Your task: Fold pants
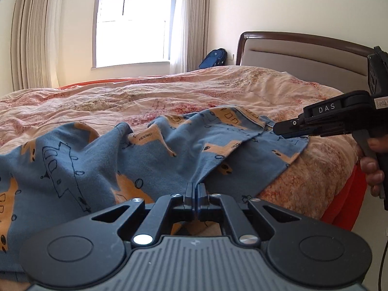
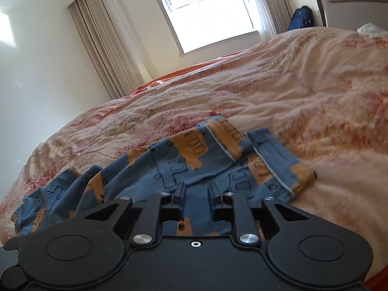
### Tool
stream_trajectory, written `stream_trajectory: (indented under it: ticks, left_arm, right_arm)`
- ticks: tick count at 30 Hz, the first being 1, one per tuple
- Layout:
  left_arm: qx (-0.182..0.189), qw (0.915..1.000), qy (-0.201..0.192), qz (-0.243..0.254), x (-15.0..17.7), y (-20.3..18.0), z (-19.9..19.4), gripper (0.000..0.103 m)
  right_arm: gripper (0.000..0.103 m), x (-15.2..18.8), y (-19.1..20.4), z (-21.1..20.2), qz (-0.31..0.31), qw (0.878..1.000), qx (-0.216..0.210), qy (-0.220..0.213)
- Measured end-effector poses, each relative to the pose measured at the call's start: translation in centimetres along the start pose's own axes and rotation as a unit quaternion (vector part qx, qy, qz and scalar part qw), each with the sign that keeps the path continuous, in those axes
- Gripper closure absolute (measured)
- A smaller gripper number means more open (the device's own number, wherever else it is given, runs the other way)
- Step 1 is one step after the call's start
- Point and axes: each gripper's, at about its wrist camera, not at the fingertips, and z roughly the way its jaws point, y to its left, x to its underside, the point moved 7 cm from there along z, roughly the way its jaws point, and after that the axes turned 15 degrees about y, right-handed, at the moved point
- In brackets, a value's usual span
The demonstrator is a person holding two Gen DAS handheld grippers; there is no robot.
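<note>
Blue pants (image 1: pixel 150 160) printed with orange vehicles lie rumpled across the bed. My left gripper (image 1: pixel 195 189) is shut on a fold of the pants near their front edge, and the cloth rises in a ridge to its tips. My right gripper (image 1: pixel 278 129) reaches in from the right, low over the leg cuffs (image 2: pixel 278 167). In the right wrist view the right gripper (image 2: pixel 196 189) stands open, its fingers apart just above the blue cloth (image 2: pixel 169 169), with nothing pinched between them.
A peach floral quilt (image 1: pixel 218 89) covers the bed, with a wooden headboard (image 1: pixel 303 51) at the right. An orange sheet (image 1: pixel 349 194) hangs at the bed's near edge by a person's hand (image 1: pixel 371 169). A blue backpack (image 1: pixel 213 58) leans by the window (image 1: pixel 133 21).
</note>
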Motion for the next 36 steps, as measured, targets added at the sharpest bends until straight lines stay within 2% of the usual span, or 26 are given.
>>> stream_trajectory:
  ticks: [1,3,4,7,13,16,17,19,20,21,26,30,33,36]
  left_arm:
    - [0.000,1.0000,0.001,-0.001,0.1,0.0,0.1,0.103]
    - [0.001,1.0000,0.001,-0.005,0.3,0.1,0.2,0.103]
    - [0.002,1.0000,0.001,-0.007,0.4,0.2,0.2,0.103]
    - [0.003,1.0000,0.000,-0.008,0.6,0.2,0.2,0.103]
    - [0.004,0.9999,0.000,-0.012,0.6,0.3,0.3,0.103]
    - [0.004,0.9999,0.000,-0.013,0.5,0.3,0.3,0.103]
    - [0.003,0.9999,0.000,-0.012,0.5,0.3,0.4,0.103]
    - [0.003,0.9999,0.000,-0.012,0.5,0.3,0.3,0.103]
    - [0.002,0.9999,-0.001,-0.011,0.4,0.2,0.3,0.103]
    - [0.002,0.9999,-0.001,-0.011,0.3,0.2,0.2,0.103]
    - [-0.002,0.9999,-0.015,-0.002,-0.7,-0.2,-0.6,0.103]
    - [0.007,0.9992,-0.034,0.020,-1.6,-1.5,-1.4,0.103]
    - [0.004,0.9989,-0.027,0.039,-1.3,-2.4,-0.9,0.103]
    - [-0.003,0.9991,-0.005,0.042,-0.6,-2.6,0.0,0.103]
  right_arm:
    - [0.064,0.3,0.2,0.3,0.007,1.000,-0.006,0.000]
    - [0.049,0.4,0.2,1.0,0.021,1.000,-0.017,0.001]
    - [0.048,0.2,0.0,1.4,0.032,0.999,-0.023,0.000]
    - [0.047,-0.8,-1.0,2.2,0.067,0.997,-0.031,-0.008]
    - [0.047,-3.5,-3.5,3.8,0.103,0.994,0.029,-0.017]
    - [0.047,-4.5,-4.0,4.8,0.110,0.994,0.024,-0.013]
    - [0.051,-4.7,-4.2,5.2,0.114,0.993,0.022,-0.011]
    - [0.067,-5.1,-4.5,5.6,0.127,0.992,0.018,-0.012]
    - [0.085,-5.2,-4.7,5.7,0.133,0.991,0.012,-0.013]
    - [0.095,-5.5,-4.9,5.8,0.142,0.990,0.002,-0.016]
    - [0.098,-6.8,-3.9,2.8,0.106,0.992,0.008,-0.074]
    - [0.098,-6.4,-3.9,-1.9,0.080,0.987,0.047,-0.132]
    - [0.098,-4.3,-5.7,-3.4,0.096,0.985,0.068,-0.129]
    - [0.098,-1.9,-7.2,-3.1,0.111,0.985,0.080,-0.102]
